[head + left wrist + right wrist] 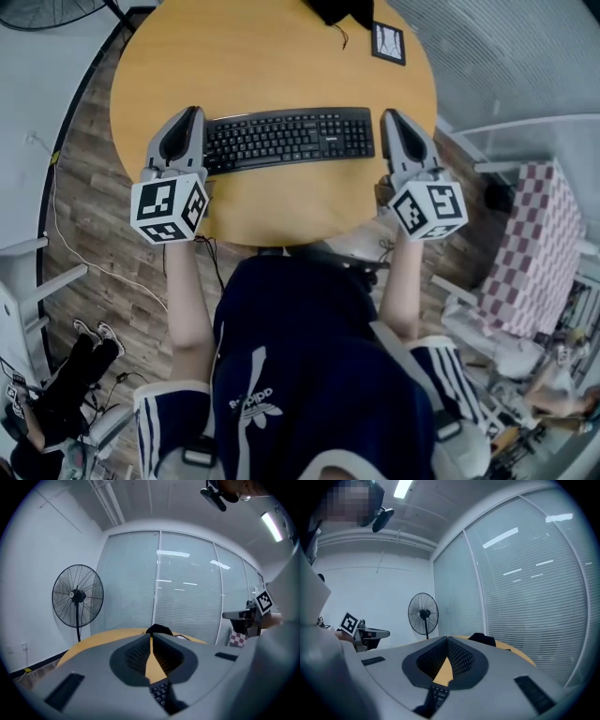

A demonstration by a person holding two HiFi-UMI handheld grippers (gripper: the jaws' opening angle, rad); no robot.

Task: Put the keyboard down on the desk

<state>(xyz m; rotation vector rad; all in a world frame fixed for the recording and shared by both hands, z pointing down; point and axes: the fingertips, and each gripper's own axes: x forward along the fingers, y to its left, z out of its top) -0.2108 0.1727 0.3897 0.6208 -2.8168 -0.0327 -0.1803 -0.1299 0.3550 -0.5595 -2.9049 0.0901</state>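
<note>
The black keyboard (pixel 289 139) lies flat on the round wooden desk (pixel 272 66), near its front edge. My left gripper (pixel 192 114) hovers just off the keyboard's left end, and my right gripper (pixel 387 116) just off its right end. Neither touches the keyboard. In the left gripper view the left gripper (pixel 151 637) has its jaws closed tip to tip with nothing between them, and a strip of keys (pixel 161 693) shows below. The right gripper (pixel 447 639) in its own view is likewise shut and empty above the keys (pixel 438 693).
A black bundle (pixel 342 9) and a dark framed card (pixel 388 42) sit at the desk's far edge. A standing fan (pixel 77 596) is off to the left. A checkered cloth (pixel 534 248) hangs at the right. A cable (pixel 66 234) and shoes (pixel 89 361) lie on the floor.
</note>
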